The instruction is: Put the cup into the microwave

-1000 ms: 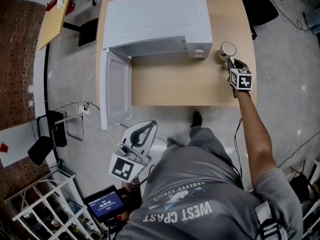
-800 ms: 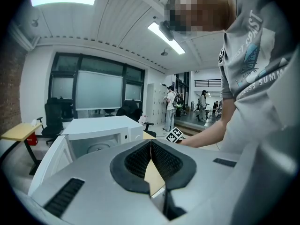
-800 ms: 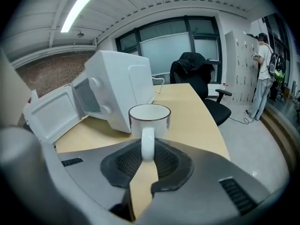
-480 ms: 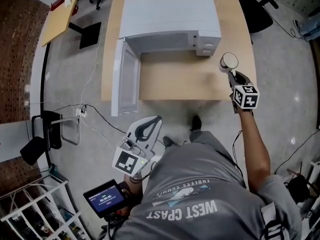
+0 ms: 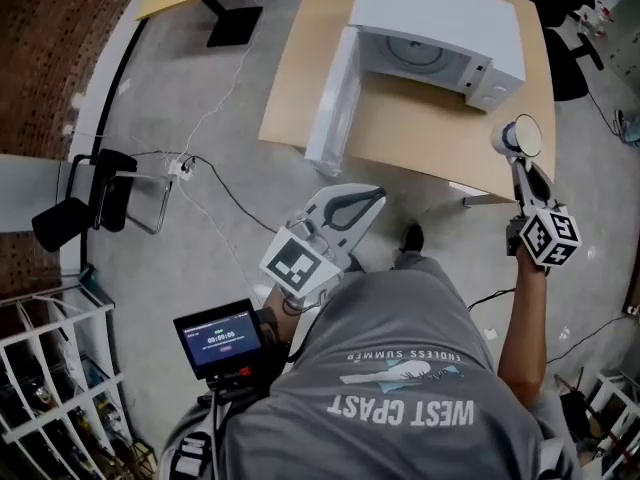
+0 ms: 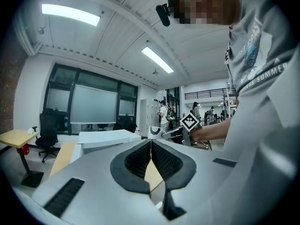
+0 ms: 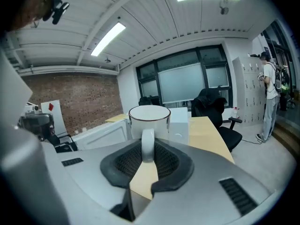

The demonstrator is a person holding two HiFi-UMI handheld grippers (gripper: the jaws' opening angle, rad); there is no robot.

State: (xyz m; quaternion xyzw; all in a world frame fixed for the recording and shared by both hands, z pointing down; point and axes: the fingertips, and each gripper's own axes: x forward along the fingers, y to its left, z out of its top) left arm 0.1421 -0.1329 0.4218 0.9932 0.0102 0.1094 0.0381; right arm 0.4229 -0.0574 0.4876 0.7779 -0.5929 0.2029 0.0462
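White cup is pinched by its handle in my R gripper. The pads are closed on the handle, and the cup sits upright w/ its mouth up.

From the head view, the R gripper is out at arm's length. The cup is off the tabletop, at the near right corner of the wooden table. It's just right of the microwave and not inside yet.

The microwave door is swung wide open to the left. The turntable shows in the cavity, nothing on it.

My L gripper has its jaws fully together w/ nothing between them. In the head view the L gripper is close to my body, off the table's near edge, tip aimed roughly at the open door.
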